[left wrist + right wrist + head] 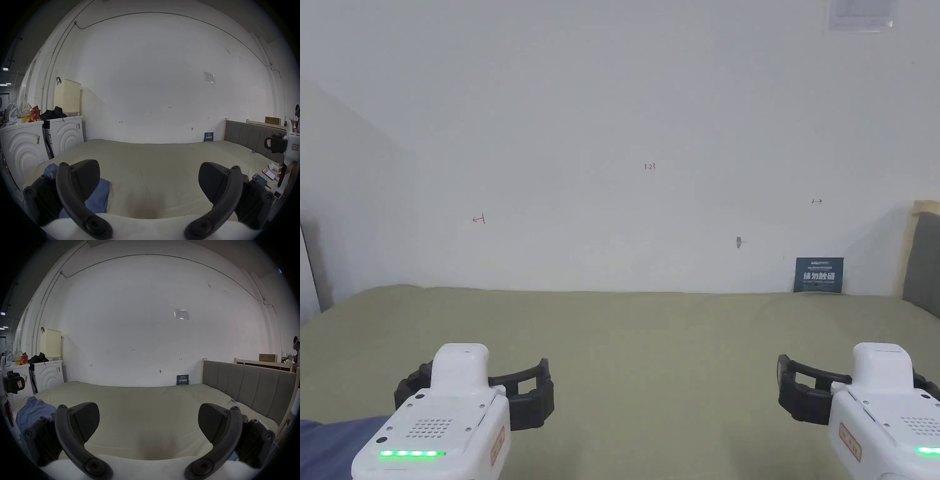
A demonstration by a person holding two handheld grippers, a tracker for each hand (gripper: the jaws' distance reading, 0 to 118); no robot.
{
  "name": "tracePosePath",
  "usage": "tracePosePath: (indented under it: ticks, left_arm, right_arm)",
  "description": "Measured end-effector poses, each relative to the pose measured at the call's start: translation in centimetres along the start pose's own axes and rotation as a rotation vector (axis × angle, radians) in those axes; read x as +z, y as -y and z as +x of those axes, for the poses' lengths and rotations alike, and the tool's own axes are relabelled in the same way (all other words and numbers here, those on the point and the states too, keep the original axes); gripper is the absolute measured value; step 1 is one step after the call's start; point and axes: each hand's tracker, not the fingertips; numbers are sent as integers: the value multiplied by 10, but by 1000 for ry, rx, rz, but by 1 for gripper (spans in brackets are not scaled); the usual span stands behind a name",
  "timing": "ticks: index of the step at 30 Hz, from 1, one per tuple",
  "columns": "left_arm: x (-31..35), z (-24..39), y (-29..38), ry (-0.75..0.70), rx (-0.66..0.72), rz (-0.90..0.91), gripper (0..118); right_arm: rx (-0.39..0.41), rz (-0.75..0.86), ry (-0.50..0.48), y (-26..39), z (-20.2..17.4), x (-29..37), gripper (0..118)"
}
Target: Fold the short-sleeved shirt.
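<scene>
While both grippers hang level above the bed (pixel 650 350), nothing is gripped.

Far left, left gripper view: two white washing machines (pixel 22 146) stand beside the bed, clutter on top, a cream perforated basket (pixel 67 95) and a black bundle (pixel 52 113) on the nearer-to-wall one.

Shirt (pixel 97 196): blue, crumpled in a heap on the bed's left side near the front edge, unfolded. In the head view just a corner of it shows at bottom left (pixel 331 444). In the right gripper view it lies left of that gripper's jaws (pixel 35 410).

Left gripper (pixel 148 183): jaws spread wide, empty, olive sheet visible between them. The shirt lies behind and partly under the left-hand jaw in its own view, whether touching I can't tell. Head view shows it at lower left (pixel 472 387), green lights lit on the body.

Bed centre: bare olive sheet, light wrinkles. White wall (pixel 612 125) behind it with small red marks; a dark blue sign (pixel 818 275) leans on the wall at the bed's far right.

Right gripper (pixel 148 423): jaws wide apart, empty, over bare sheet. Head view has it at lower right (pixel 856 390), well apart from the left one. The left gripper view catches it at the right edge with a hand (pixel 285 168) on the handle.

Right side: grey padded headboard (pixel 248 386). Two phones (pixel 268 173) lie by the bed's right edge, near the hand.
</scene>
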Motion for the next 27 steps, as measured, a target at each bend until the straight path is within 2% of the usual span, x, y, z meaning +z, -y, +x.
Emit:
tracePosePath:
  ticks: [17,27]
  left_arm:
    - [2,-1,-2,0,13,2,118]
    - [2,-4,-5,16,71,-2,118]
  right_arm:
    - [1,0,-21,-1,-1,2,118]
    - [-10,0,-23,-2,-2,2,118]
